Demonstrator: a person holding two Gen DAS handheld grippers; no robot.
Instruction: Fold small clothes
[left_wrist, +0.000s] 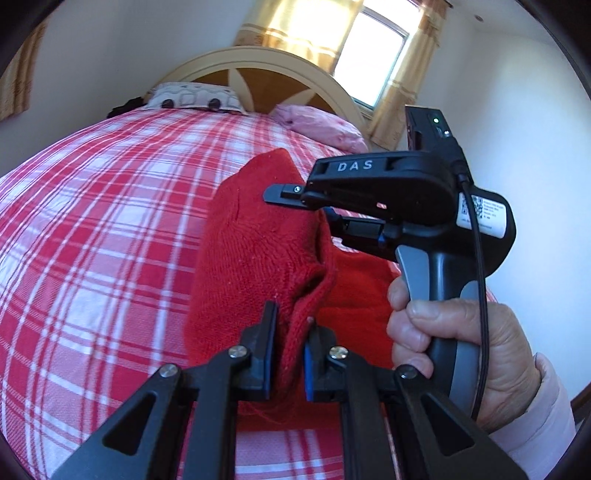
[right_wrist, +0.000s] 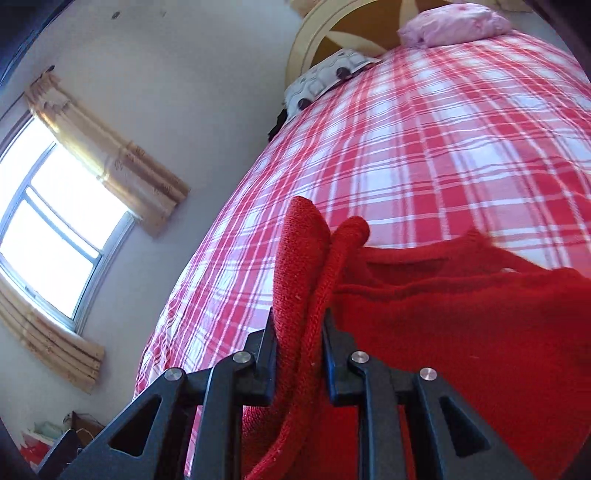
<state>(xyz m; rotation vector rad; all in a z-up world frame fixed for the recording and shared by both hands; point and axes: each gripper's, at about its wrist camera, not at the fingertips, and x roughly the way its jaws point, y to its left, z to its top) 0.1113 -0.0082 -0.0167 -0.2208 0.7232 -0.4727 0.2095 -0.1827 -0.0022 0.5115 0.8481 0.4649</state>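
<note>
- The left gripper is clamped nearly shut on a bunched edge of the red knit; the fold stands up between its pads with loose yarn trailing underneath.
- The right gripper pinches a rolled hem of the knit; its jaws are about closed on a thicker wad, with cloth filling the gap.
- The knit hangs between the two grippers above the plaid bed, at the near end, far from the headboard; part of it appears to drape back onto the bed on the right side.
- Risk: the right grip holds a rounded roll, not a flat layer. A pull away from the headboard could likely let the roll slide out, dropping that corner.
- Risk: each gripper has gathered several layers. Laying it down so would probably trap a crease or twist instead of a clean fold.
- Risk: the two grippers sit close together, the right one just beyond the left in the left view. Crossing paths could knock them or catch the black cable.
- Risk: loose yarn under the left pads may snag and pull a thread.
- Risk: the soft bed gives little friction, so dragging the knit may ruck it up.
</note>
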